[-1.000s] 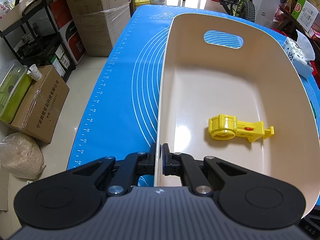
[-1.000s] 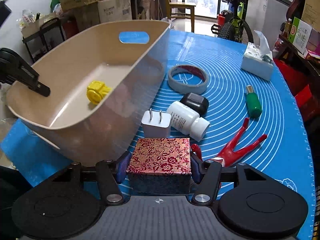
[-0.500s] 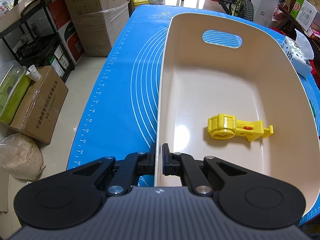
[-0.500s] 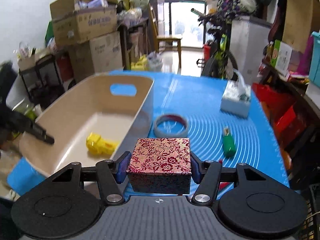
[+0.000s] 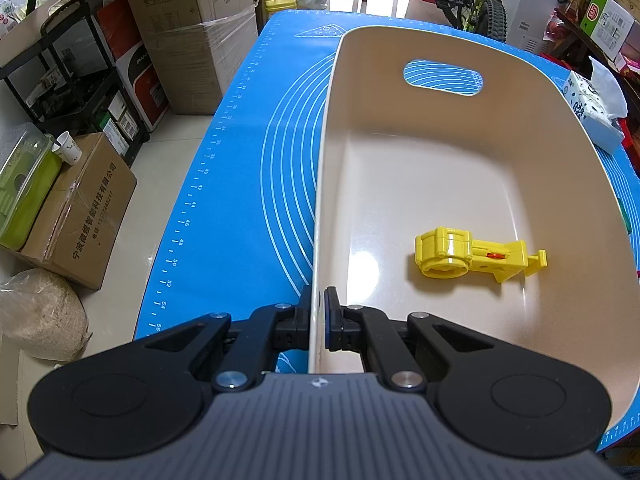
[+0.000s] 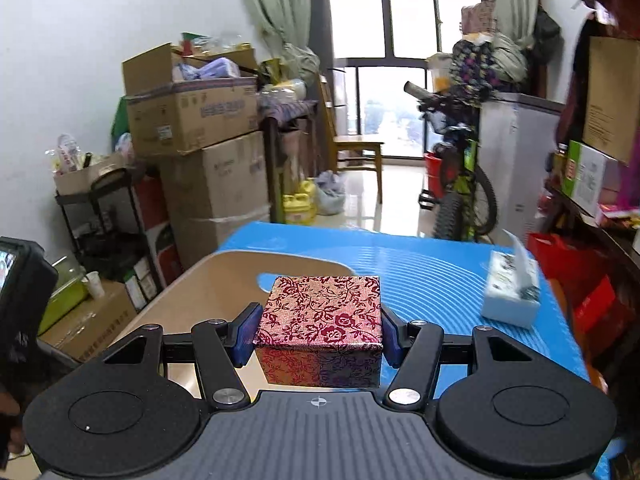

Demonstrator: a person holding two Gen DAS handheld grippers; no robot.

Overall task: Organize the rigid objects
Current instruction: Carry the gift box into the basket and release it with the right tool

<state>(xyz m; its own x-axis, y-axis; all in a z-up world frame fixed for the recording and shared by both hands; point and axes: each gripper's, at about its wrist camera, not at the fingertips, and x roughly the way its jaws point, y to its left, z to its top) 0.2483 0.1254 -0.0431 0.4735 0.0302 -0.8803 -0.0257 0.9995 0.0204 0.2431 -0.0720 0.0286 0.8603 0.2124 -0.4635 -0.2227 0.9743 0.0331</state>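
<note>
Right wrist view is showing a square box covered in red-and-gold floral brocade (image 6: 320, 322) sitting clamped between the blue pads of the right gripper (image 6: 319, 334), one pad pressing on each side, above the near end of a cream oval plastic tub (image 6: 208, 288). Left wrist view is showing the left gripper (image 5: 319, 322) with its jaws closed together on the tub's near rim (image 5: 320, 208), one finger inside the wall and one outside. A yellow plastic toy part (image 5: 476, 256) is lying on the tub floor, right of and beyond those jaws.

The tub is resting on a blue silicone mat (image 5: 240, 184) printed with white concentric arcs and a ruler scale reading 40 to 56 along its left edge. A white patterned tissue box (image 6: 510, 294) is standing on the mat to the right, apart from the tub.

Stacked cardboard cartons (image 6: 200, 148) with Chinese print, a black shelf rack (image 5: 68, 80), a bicycle (image 6: 460, 184), a wooden chair (image 6: 358, 156) and a balcony window (image 6: 396, 56) are occupying the room.
</note>
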